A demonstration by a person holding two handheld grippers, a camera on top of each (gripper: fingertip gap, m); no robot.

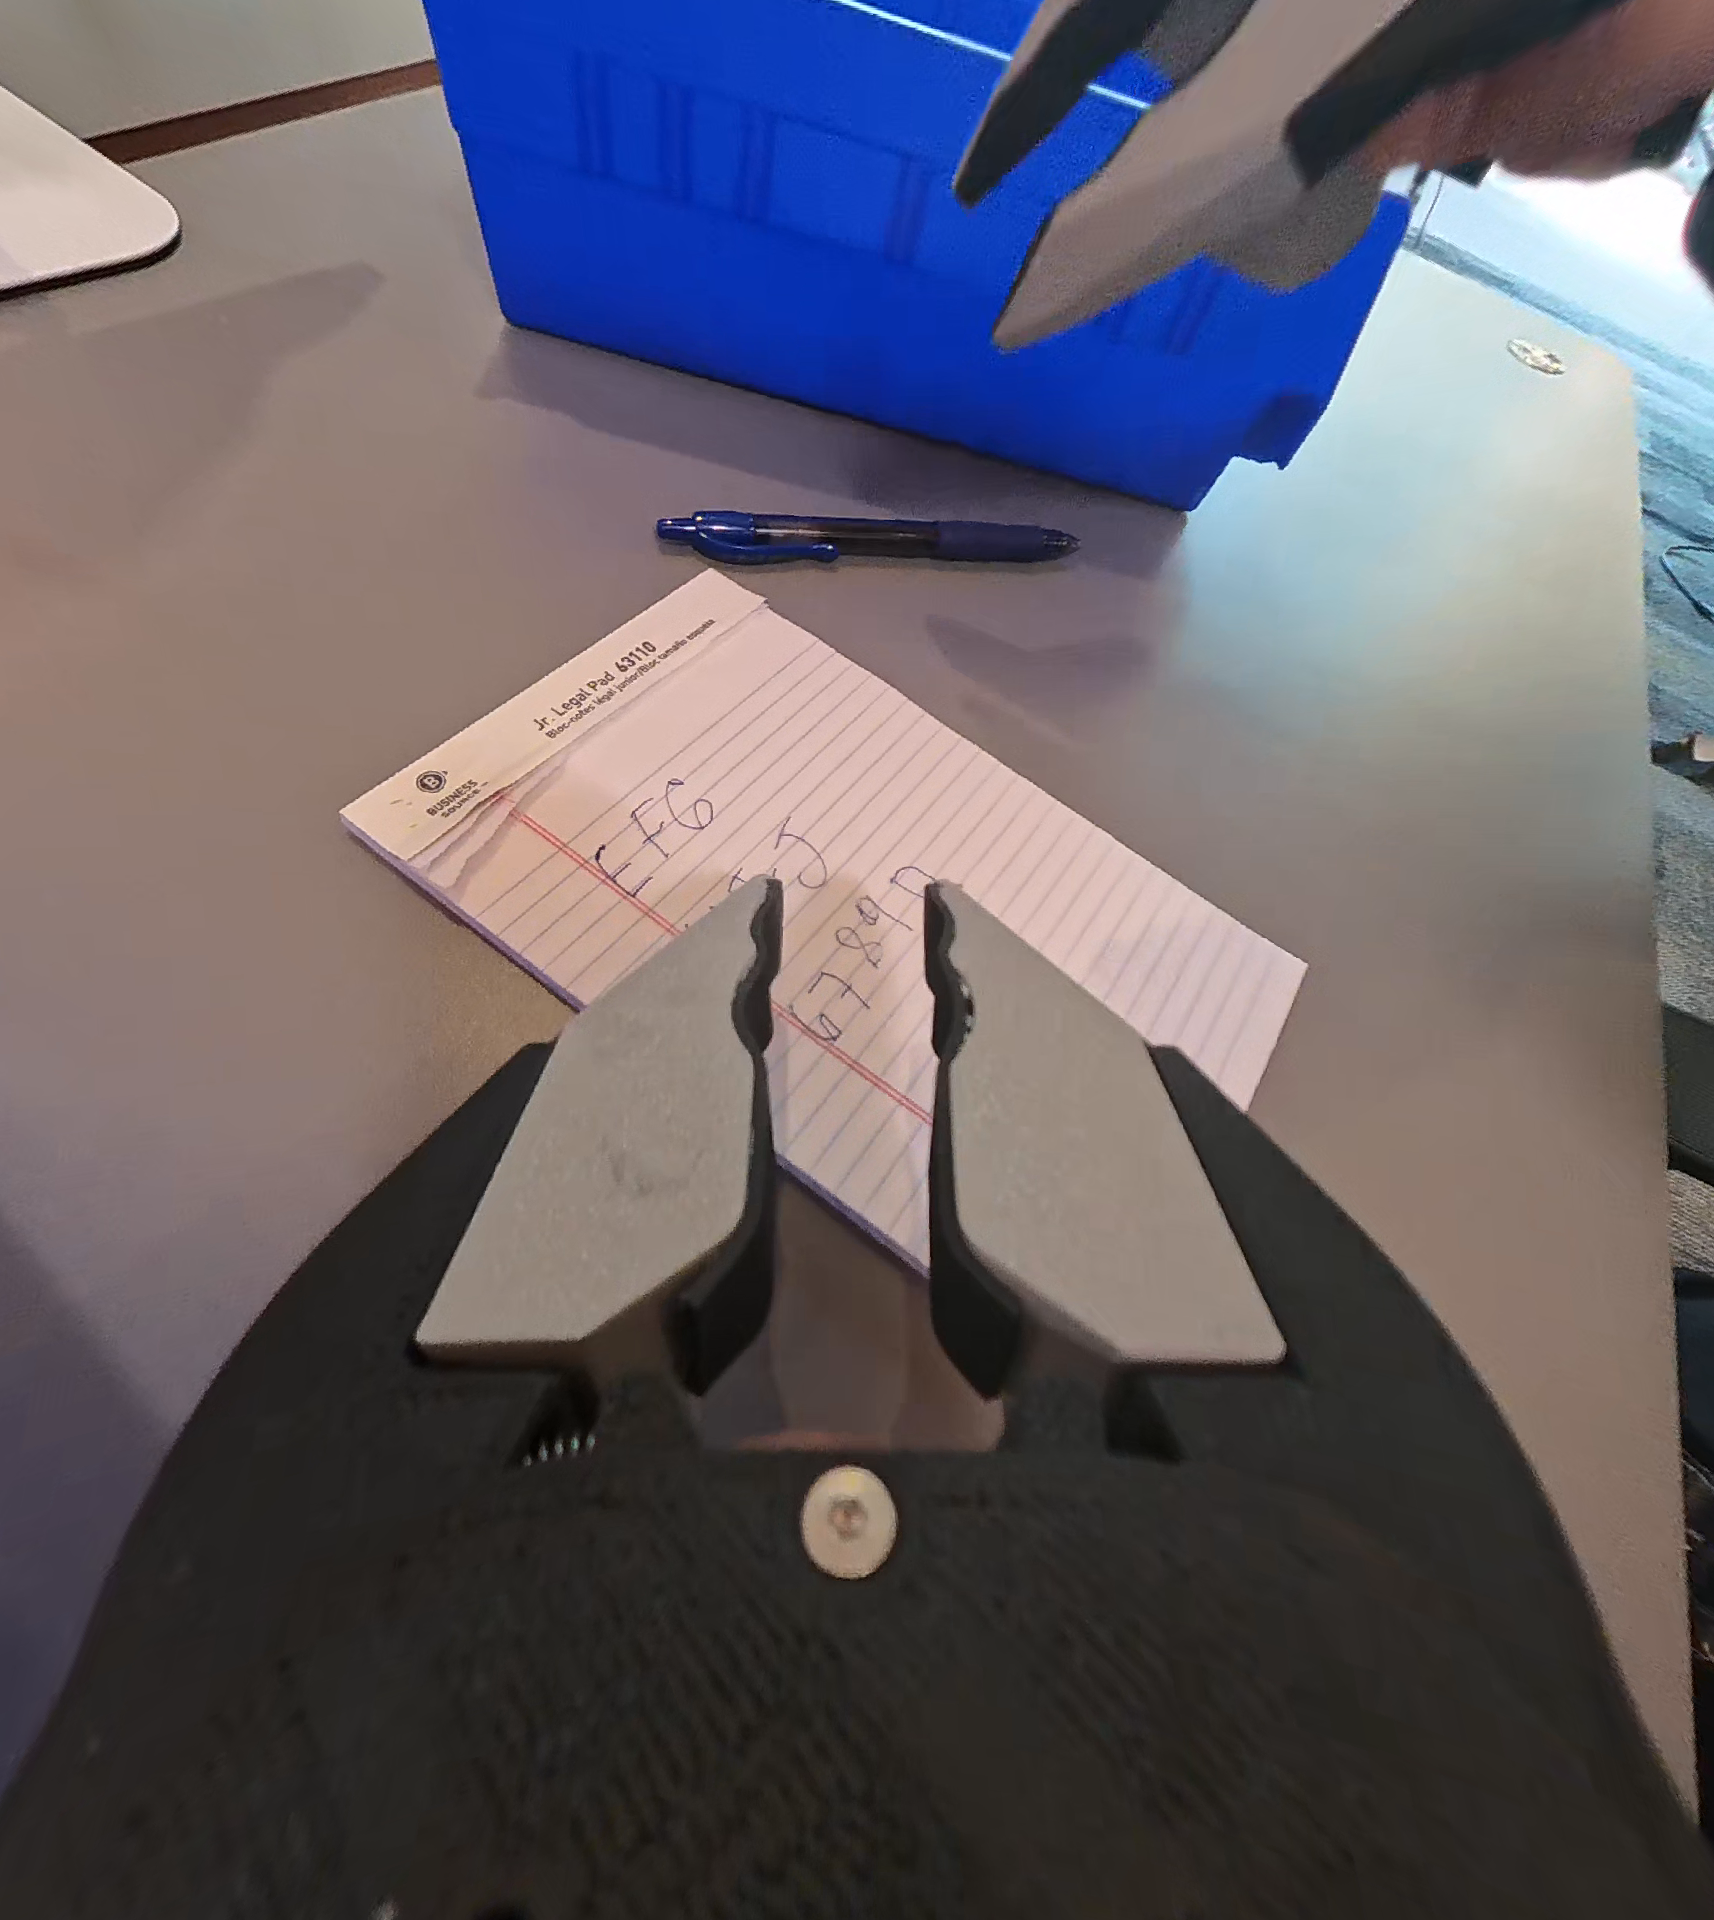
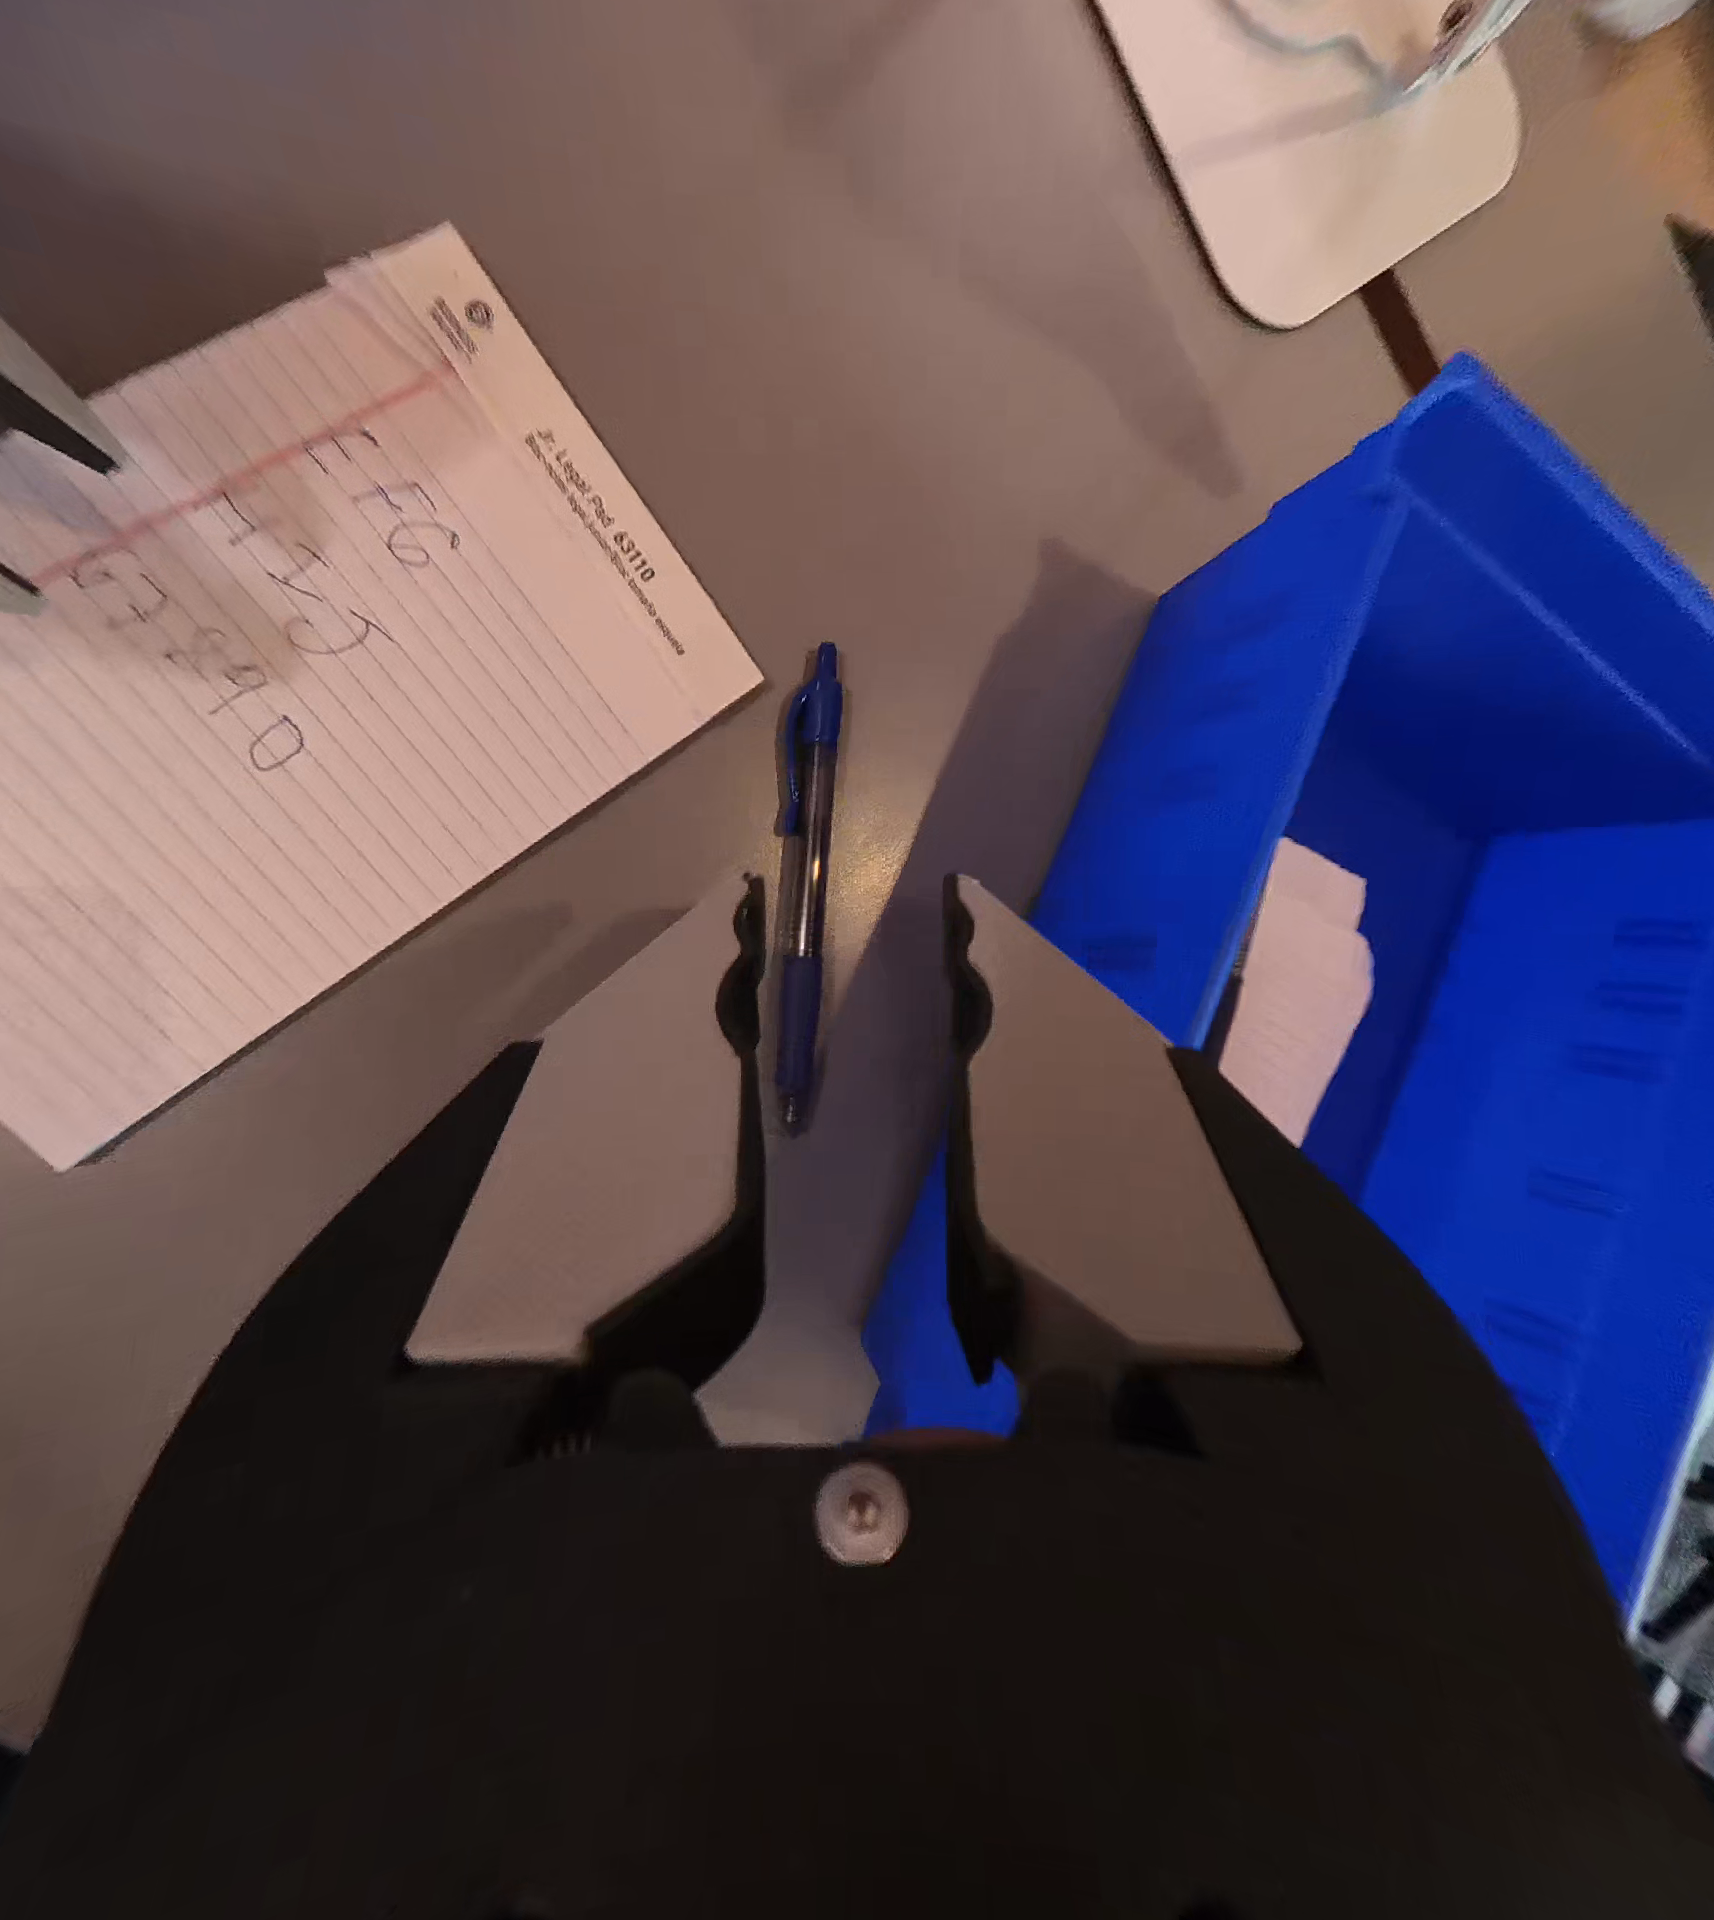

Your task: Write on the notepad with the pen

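Observation:
A white lined notepad (image 1: 988, 831) with blue handwriting lies on the grey table; it also shows in the right wrist view (image 2: 209, 831). A blue pen (image 1: 863, 538) lies on the table just beyond the pad, between the pad and a blue bin. My left gripper (image 1: 851, 888) is open and empty, hovering over the pad's near part. My right gripper (image 2: 848, 883) is open and empty above the pen (image 2: 806, 883), whose grip end lies between the fingers in that view. The right gripper also shows high at the top right of the left wrist view (image 1: 988, 270), with a hand behind it.
A blue plastic bin (image 1: 832, 260) stands behind the pen; in the right wrist view the bin (image 2: 1559, 727) holds white paper (image 2: 1300, 987). A white flat stand base (image 1: 1, 177) sits at the far left. The table's right edge (image 1: 1653, 727) drops to a floor with cables. Left tips to right tips: about 15 cm.

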